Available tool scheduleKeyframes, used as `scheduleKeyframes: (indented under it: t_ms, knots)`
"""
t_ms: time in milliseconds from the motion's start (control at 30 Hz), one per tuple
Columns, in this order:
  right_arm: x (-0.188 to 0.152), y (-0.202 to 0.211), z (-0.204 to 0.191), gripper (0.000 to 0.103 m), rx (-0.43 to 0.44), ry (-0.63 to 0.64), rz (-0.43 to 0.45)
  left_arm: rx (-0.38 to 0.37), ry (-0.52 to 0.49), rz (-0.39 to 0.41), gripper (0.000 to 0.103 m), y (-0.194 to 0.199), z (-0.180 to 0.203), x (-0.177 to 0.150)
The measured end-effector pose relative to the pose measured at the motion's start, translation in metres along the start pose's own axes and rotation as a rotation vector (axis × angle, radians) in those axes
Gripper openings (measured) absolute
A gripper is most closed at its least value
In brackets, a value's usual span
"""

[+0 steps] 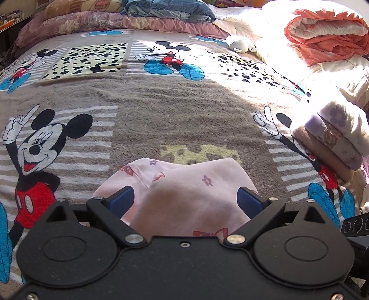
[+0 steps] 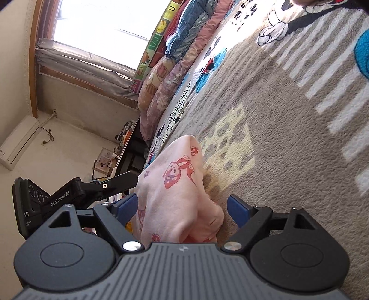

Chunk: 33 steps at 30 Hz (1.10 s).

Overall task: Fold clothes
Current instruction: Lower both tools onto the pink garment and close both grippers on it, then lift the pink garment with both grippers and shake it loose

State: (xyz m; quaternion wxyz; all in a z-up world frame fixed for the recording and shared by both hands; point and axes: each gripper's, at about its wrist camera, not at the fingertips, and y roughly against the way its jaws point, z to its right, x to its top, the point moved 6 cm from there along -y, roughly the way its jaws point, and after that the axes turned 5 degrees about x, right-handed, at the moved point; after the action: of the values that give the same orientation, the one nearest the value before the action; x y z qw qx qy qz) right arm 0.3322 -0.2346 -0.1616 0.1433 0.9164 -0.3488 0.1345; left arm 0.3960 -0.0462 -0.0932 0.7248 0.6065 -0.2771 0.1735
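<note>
A pale pink garment [image 1: 191, 184] printed with small flowers and red bows lies bunched on the bed, right in front of my left gripper [image 1: 185, 200]. Its blue pads [image 1: 122, 200] stand wide on either side of the cloth; I see no pinch. In the right wrist view, rolled sideways, the same garment [image 2: 175, 184] rises between the jaws of my right gripper [image 2: 183, 207]. The left pad [image 2: 129, 207] sits against the cloth, and a gap shows before the right pad. The left gripper's black body [image 2: 69, 193] is close beside it.
A brown Mickey Mouse blanket [image 1: 161, 110] covers the bed. A stack of folded clothes [image 1: 339, 138] sits at the right edge, an orange-and-white quilt [image 1: 327, 34] behind it. Pillows [image 1: 92, 20] and a white soft toy [image 1: 239, 43] lie at the back. A window [image 2: 99, 25] lies beyond.
</note>
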Motion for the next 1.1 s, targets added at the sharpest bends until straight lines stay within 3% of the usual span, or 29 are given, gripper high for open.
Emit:
scheduleKeyframes:
  t_ms: [100,167,233,333,633,800,1100]
  knots:
    - [-0.001,-0.006,0.003,0.065,0.014,-0.017,-0.001,-0.001,-0.006,-0.024,0.06,-0.006,0.002,-0.004]
    - [-0.002,-0.009,0.006,0.056,0.019,-0.031,0.001,0.013,-0.023,-0.032,0.031,-0.006,0.003,-0.007]
    - [-0.004,-0.01,0.009,0.046,0.033,-0.053,0.0,0.028,-0.045,-0.032,0.025,-0.005,0.005,-0.01]
    - [-0.006,-0.009,0.007,0.041,0.045,-0.052,0.003,0.053,-0.089,-0.006,0.014,0.004,0.008,-0.011]
    - [-0.005,0.002,-0.021,0.02,0.112,0.016,0.015,0.082,-0.159,0.07,0.009,0.034,0.012,-0.002]
    - [0.008,0.003,-0.037,0.014,0.14,0.008,0.034,0.066,-0.142,0.108,0.008,0.046,0.009,0.012]
    - [0.066,0.002,-0.089,0.012,0.125,0.102,0.091,-0.019,-0.095,0.274,0.006,0.091,0.035,0.081]
